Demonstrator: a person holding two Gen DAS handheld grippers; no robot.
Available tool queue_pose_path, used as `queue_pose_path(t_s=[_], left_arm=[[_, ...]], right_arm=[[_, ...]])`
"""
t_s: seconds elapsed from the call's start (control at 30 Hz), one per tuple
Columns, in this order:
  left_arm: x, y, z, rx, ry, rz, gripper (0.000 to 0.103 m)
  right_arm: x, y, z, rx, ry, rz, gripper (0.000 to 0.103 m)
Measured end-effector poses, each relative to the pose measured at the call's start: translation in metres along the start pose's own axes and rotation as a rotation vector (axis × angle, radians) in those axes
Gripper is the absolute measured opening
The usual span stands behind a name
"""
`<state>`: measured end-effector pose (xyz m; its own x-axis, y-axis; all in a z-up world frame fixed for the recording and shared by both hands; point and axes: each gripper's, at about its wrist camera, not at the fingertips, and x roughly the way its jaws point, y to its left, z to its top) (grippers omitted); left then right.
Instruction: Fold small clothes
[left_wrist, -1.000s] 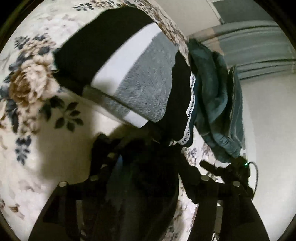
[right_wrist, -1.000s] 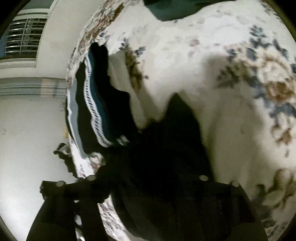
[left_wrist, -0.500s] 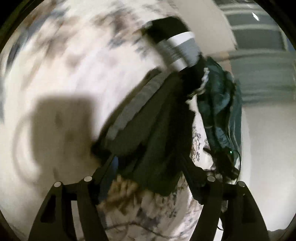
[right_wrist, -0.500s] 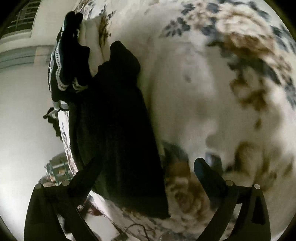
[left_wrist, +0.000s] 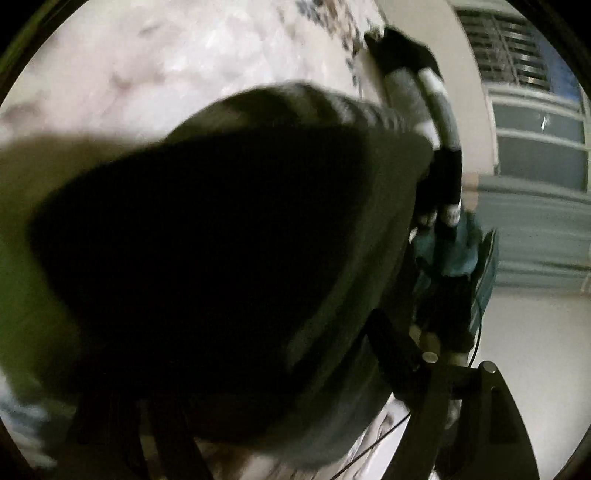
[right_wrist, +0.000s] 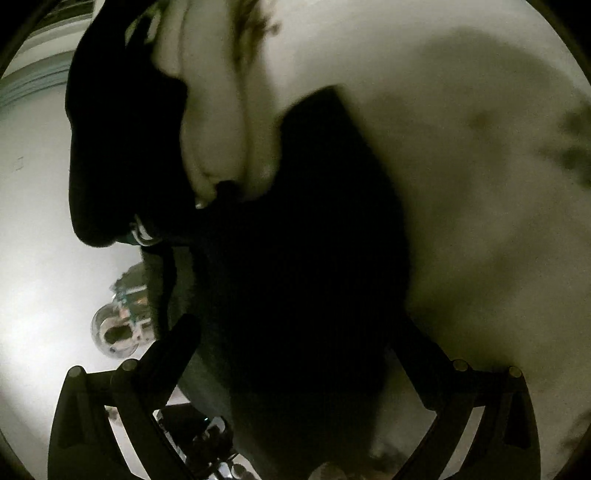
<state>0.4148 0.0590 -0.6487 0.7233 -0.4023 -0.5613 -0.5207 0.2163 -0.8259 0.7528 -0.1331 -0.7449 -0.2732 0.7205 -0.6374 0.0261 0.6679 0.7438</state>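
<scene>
A dark garment (left_wrist: 221, 258) fills most of the left wrist view, close to the lens and blurred; it lies on the floral bedsheet (left_wrist: 166, 66). The left gripper's right finger (left_wrist: 399, 343) shows beside it; the left finger is hidden behind the cloth. In the right wrist view the same dark garment (right_wrist: 295, 277) lies between the spread fingers of my right gripper (right_wrist: 295, 339), which is open. A stack of folded clothes, black, grey and white (left_wrist: 424, 96), sits at the sheet's far edge.
A teal garment (left_wrist: 461, 254) hangs off the bed edge beyond the stack. A window with bars (left_wrist: 517, 74) and a pale wall are at the right. Another black garment (right_wrist: 122, 147) lies at the upper left of the right wrist view.
Both grippers have moved in closer over the dark garment, which now fills both views. The folded stack has receded toward the top of the left view. The right gripper stays open.
</scene>
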Motion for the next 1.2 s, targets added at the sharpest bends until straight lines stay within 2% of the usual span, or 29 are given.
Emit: queue_pose_path(t_s=[0.03,0.07,0.1,0.13,0.17,0.23,0.27,0.37,0.43,0.5,0.57,0.6,0.67,0.77,0.8,0.83,0.93,1.0,1.03,1.07,1.13,1.2], left_arm=[[0.000,-0.001,0.001,-0.008,-0.020,-0.013,0.075],[0.000,-0.004,0.004,-0.010,-0.038,-0.015,0.065],[-0.002,-0.006,0.006,-0.006,-0.043,-0.011,0.029],[-0.004,-0.009,0.011,0.002,-0.031,-0.013,0.025],[-0.007,-0.010,0.013,0.010,-0.025,-0.012,0.024],[-0.014,-0.021,0.021,0.062,-0.003,-0.008,0.023],[-0.017,-0.026,0.025,0.084,0.009,-0.007,0.022],[-0.033,-0.039,0.042,0.174,0.065,0.024,0.021],[-0.049,-0.049,0.061,0.242,0.102,0.059,0.021],[-0.068,-0.050,0.070,0.299,0.140,0.097,0.021],[-0.080,-0.055,0.080,0.369,0.211,0.130,0.021],[-0.083,-0.055,0.083,0.392,0.244,0.144,0.022],[-0.082,-0.050,0.085,0.426,0.344,0.156,0.027],[-0.063,-0.032,0.088,0.448,0.458,0.245,0.049],[-0.054,-0.023,0.089,0.437,0.488,0.277,0.055],[-0.050,-0.018,0.090,0.437,0.498,0.288,0.055],[-0.046,-0.012,0.091,0.441,0.480,0.293,0.057],[-0.055,-0.015,0.086,0.447,0.451,0.287,0.057],[-0.061,-0.019,0.084,0.451,0.437,0.292,0.057],[-0.068,-0.022,0.082,0.458,0.415,0.306,0.057],[-0.090,-0.032,0.075,0.488,0.367,0.344,0.057],[-0.127,-0.038,0.067,0.527,0.286,0.397,0.057]], right_arm=[[0.003,0.000,0.001,0.000,0.007,0.021,0.103],[0.007,0.001,0.001,0.001,0.006,0.034,0.103],[0.010,0.002,0.001,-0.002,0.004,0.057,0.102],[0.012,0.004,-0.001,-0.007,0.002,0.067,0.092],[0.013,0.005,-0.005,-0.012,-0.012,0.051,0.067],[0.015,0.003,-0.017,-0.016,-0.022,0.014,0.030],[0.014,-0.001,-0.024,-0.002,-0.033,0.028,0.026],[0.003,-0.009,-0.059,0.051,-0.100,0.064,0.022],[-0.002,-0.009,-0.094,0.085,-0.128,0.063,0.021],[-0.005,-0.008,-0.143,0.136,-0.153,0.059,0.021],[-0.006,-0.006,-0.196,0.185,-0.177,0.051,0.019],[-0.005,-0.004,-0.232,0.218,-0.199,0.043,0.019],[0.001,0.008,-0.293,0.269,-0.226,0.023,0.019],[0.028,0.014,-0.362,0.358,-0.208,0.016,0.019],[0.038,0.012,-0.371,0.374,-0.198,0.012,0.019],[0.049,0.007,-0.379,0.381,-0.198,-0.015,0.021],[0.055,-0.008,-0.380,0.450,-0.192,-0.063,0.043],[0.046,-0.016,-0.379,0.432,-0.171,-0.089,0.047],[0.037,-0.016,-0.380,0.418,-0.159,-0.114,0.055],[0.030,-0.016,-0.383,0.407,-0.151,-0.142,0.061],[0.012,-0.014,-0.393,0.395,-0.140,-0.168,0.063],[-0.011,-0.010,-0.402,0.394,-0.131,-0.207,0.070]])
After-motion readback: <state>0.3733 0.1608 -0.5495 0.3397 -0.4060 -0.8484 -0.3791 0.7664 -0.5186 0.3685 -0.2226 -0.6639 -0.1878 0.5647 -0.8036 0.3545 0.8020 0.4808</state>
